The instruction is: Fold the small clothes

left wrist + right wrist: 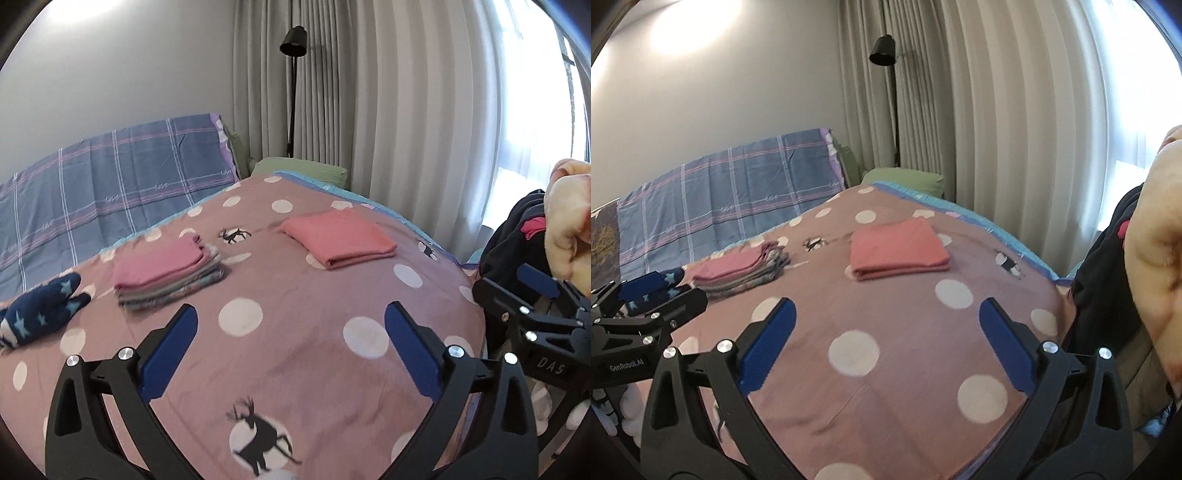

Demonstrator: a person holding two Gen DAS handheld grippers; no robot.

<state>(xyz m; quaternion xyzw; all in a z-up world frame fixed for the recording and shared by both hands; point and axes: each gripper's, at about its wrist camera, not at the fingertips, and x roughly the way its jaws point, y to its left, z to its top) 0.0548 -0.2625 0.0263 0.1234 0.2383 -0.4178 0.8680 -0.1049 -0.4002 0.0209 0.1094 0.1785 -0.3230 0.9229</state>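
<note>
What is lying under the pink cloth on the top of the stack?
Under the pink cloth several folded pieces show only their edges, grey and patterned. Their faces are covered.

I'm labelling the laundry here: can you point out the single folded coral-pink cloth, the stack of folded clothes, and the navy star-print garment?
Folded coral-pink cloth (899, 251), right wrist view, top face.
Stack of folded clothes (162, 266), left wrist view, pink top layer.
Navy star-print garment (40, 314), left wrist view, middle.

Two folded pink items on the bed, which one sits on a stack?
The lighter pink piece on the left tops a pile of folded clothes. The salmon piece to its right lies alone on the bedspread.
</note>
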